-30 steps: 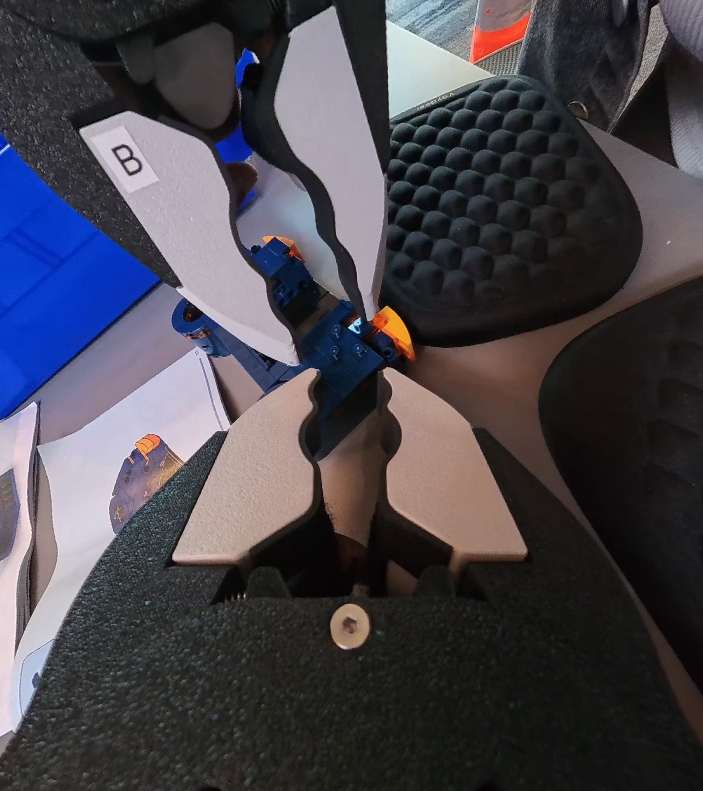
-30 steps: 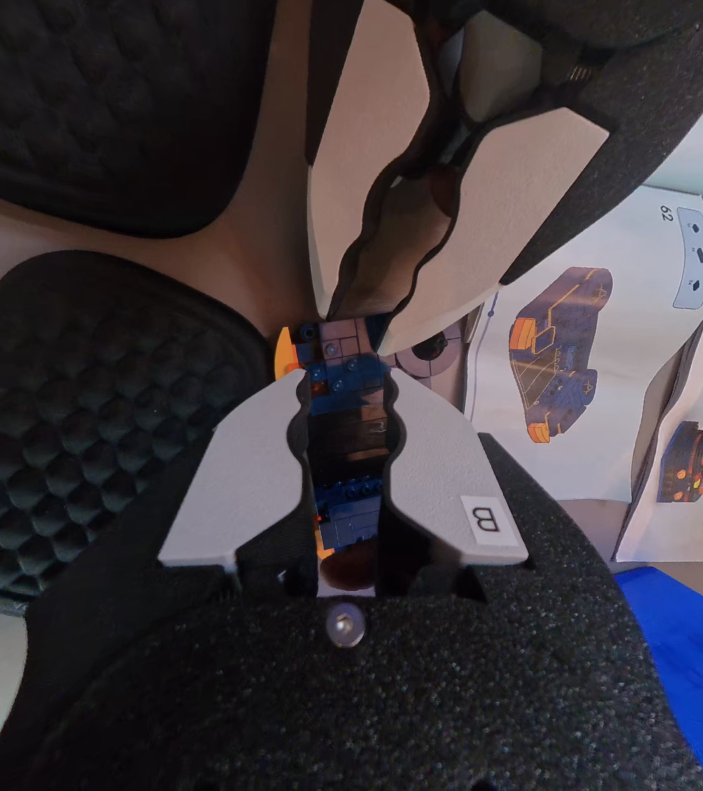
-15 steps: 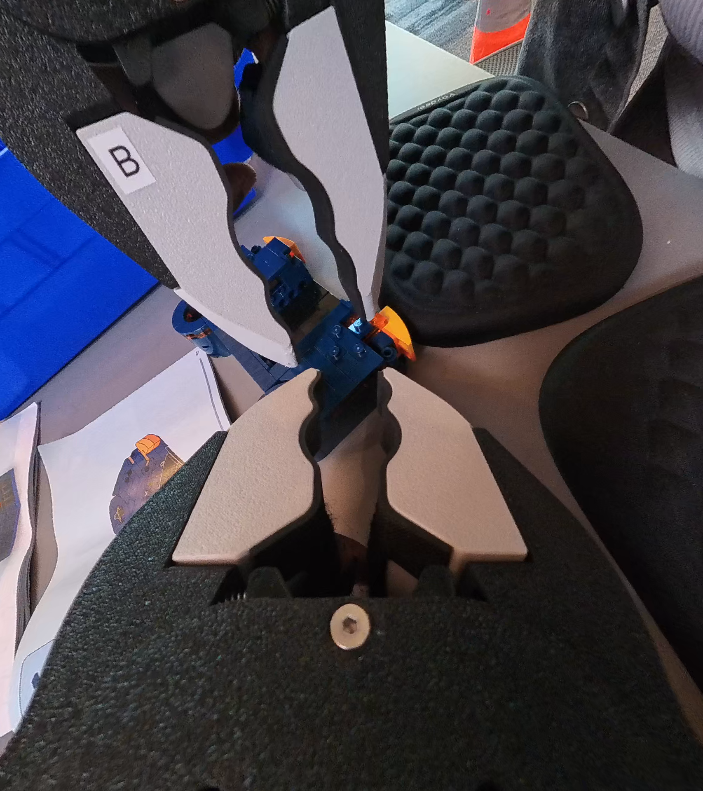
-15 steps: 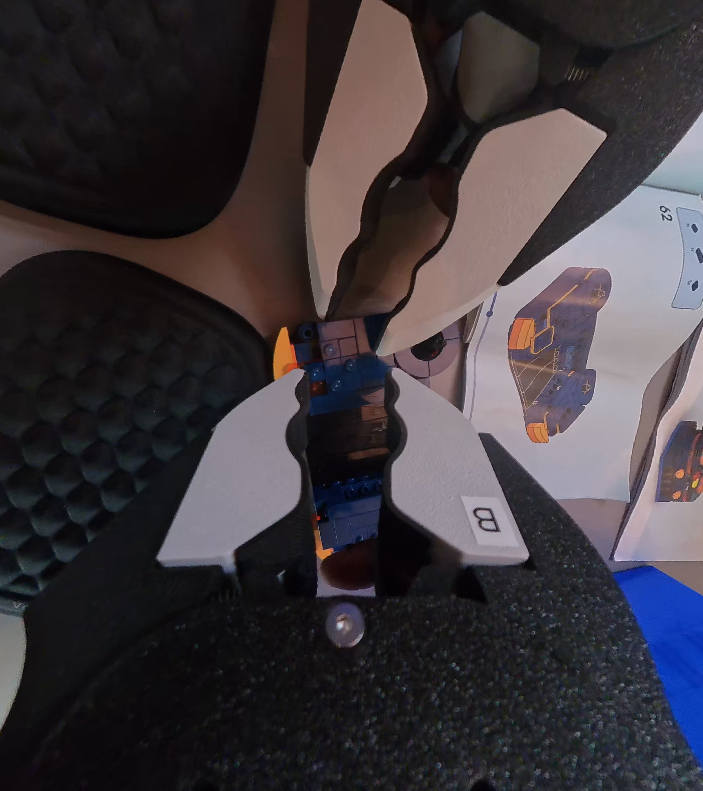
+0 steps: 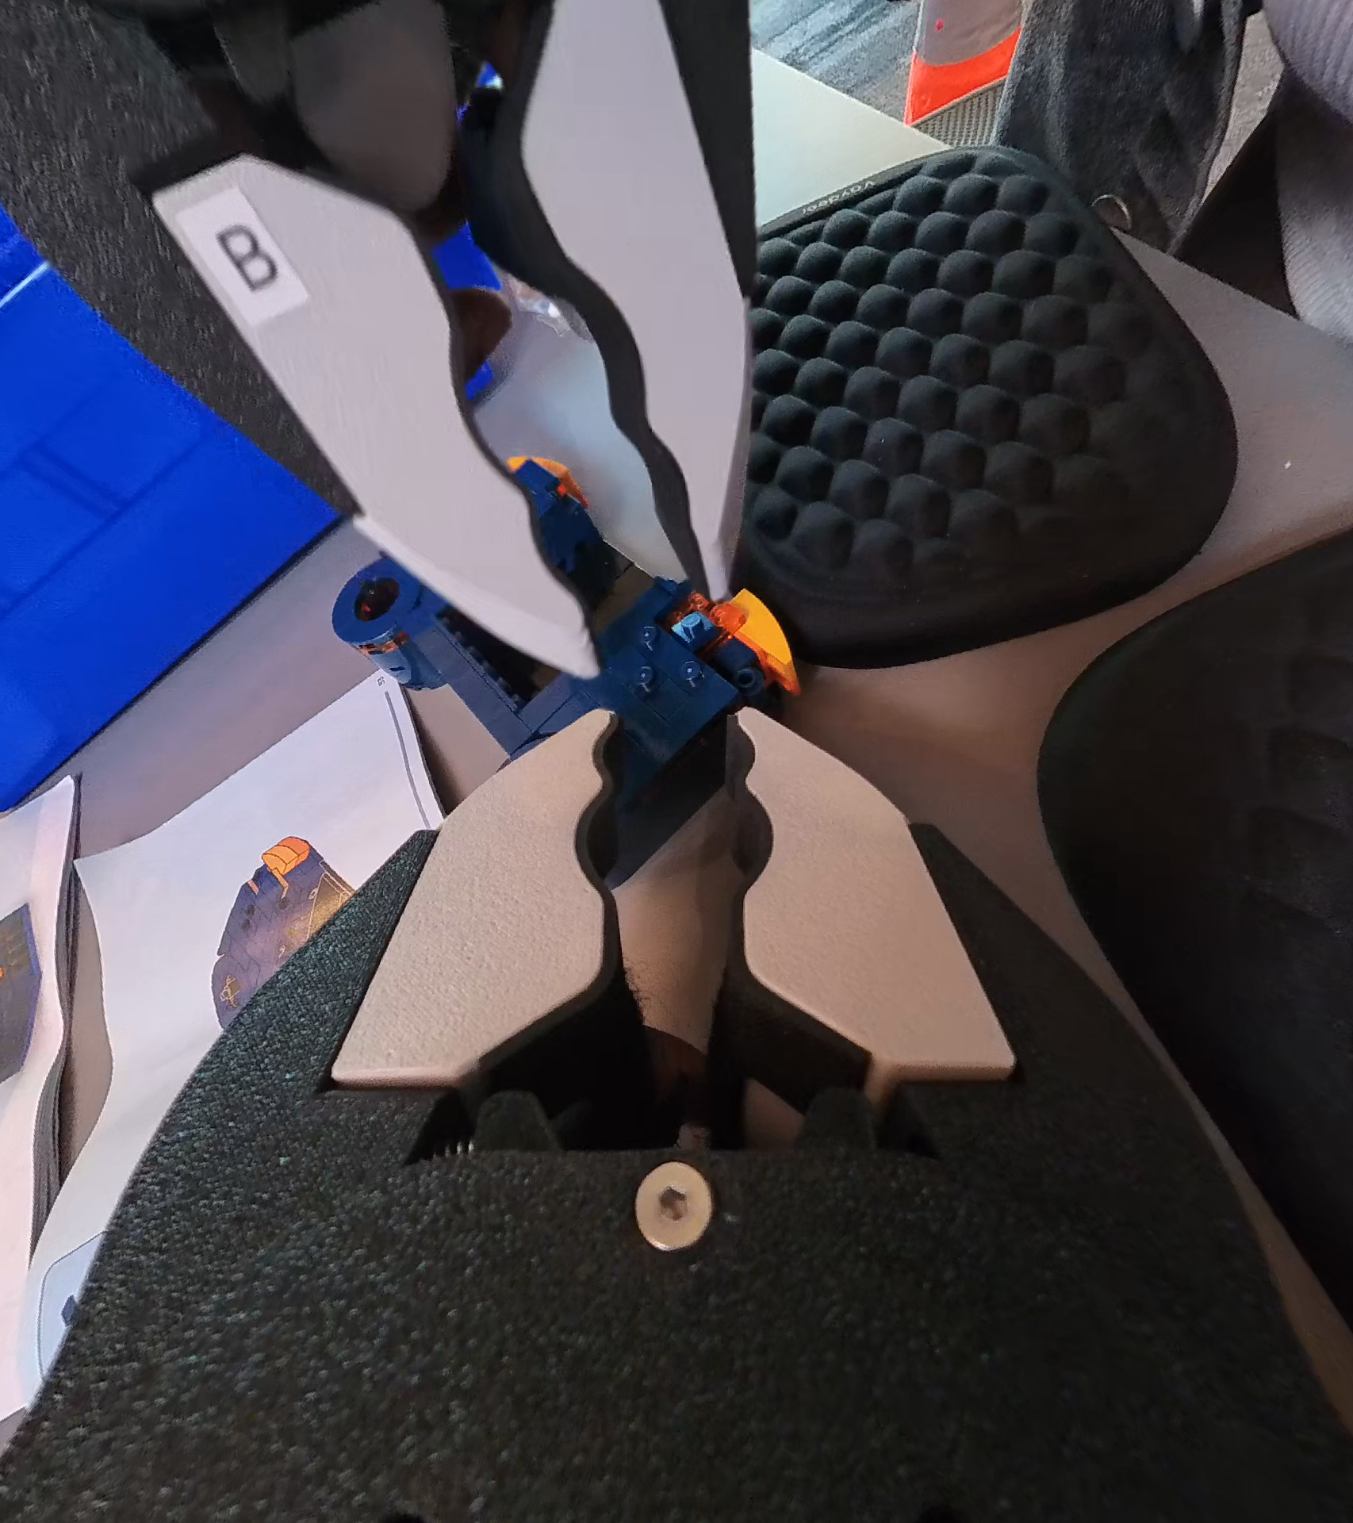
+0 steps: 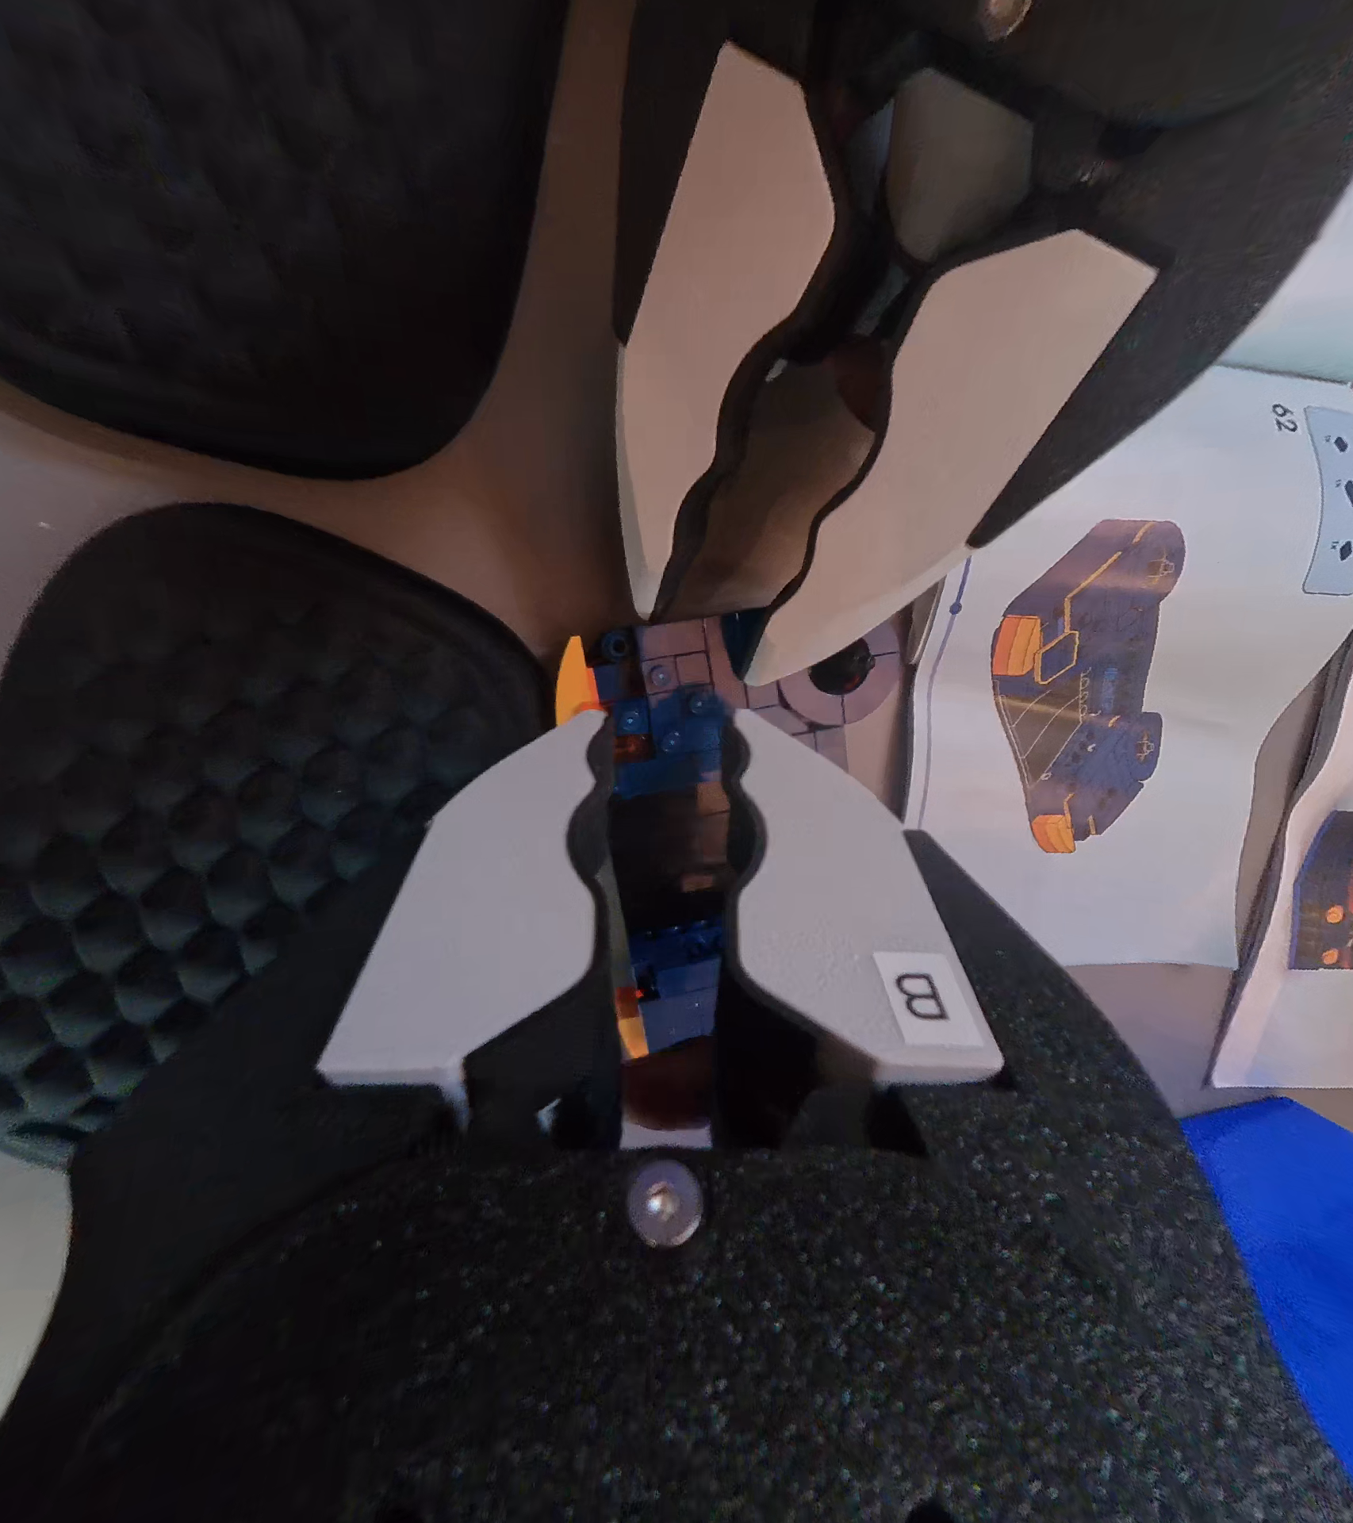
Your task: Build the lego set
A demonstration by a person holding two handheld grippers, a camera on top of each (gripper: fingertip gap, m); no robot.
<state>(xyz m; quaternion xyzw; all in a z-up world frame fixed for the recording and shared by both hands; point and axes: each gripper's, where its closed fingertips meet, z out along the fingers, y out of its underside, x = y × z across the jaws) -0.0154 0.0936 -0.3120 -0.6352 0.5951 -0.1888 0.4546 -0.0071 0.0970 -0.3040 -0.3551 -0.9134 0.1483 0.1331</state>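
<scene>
Dark blue lego model (image 5: 657, 684) with orange corner pieces (image 5: 768, 639), raised just above the grey table (image 5: 945, 742) and pinched from two opposite ends, likely so neither end can swing while pieces get pressed together. Clamped at the near end by the left gripper (image 5: 673, 733), fingers closed on the blue body; gripped from the far side by the right gripper (image 6: 665, 725), its fingers closed along the model's length, presumably as a brace against the push. Kept low between the two black dimpled pads (image 5: 970, 395), probably to cushion anything that drops. Just beside, open instruction booklet (image 6: 1135, 742) within sight for checking the step. Farther off, blue bin (image 5: 80, 511) at the table edge.
</scene>
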